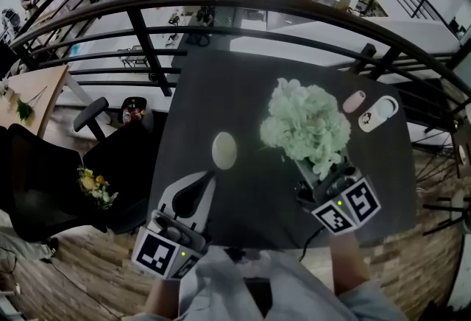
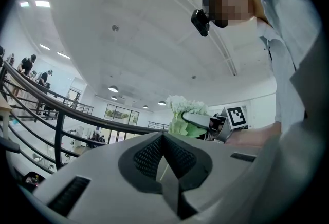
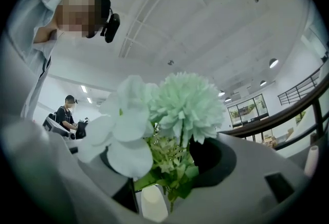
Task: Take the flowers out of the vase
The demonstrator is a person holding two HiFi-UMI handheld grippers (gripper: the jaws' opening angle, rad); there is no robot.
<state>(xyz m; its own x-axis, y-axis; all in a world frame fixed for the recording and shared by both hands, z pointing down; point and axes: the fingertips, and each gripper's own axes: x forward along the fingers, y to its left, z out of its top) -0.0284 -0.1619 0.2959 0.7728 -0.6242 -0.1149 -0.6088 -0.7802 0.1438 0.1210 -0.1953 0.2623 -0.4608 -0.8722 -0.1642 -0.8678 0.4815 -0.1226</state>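
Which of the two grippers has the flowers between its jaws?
The right gripper: stems of the flowers stand between its parted jaws. The left gripper has its jaws together, with nothing between them.

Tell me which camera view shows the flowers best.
The right gripper view: the flowers fill its middle, with petals, leaves and stems plain between that gripper's parted jaws. The head view shows only the pale bloom tops from above, ahead of the right gripper. The left gripper view shows them small and far off, beyond its jaws.
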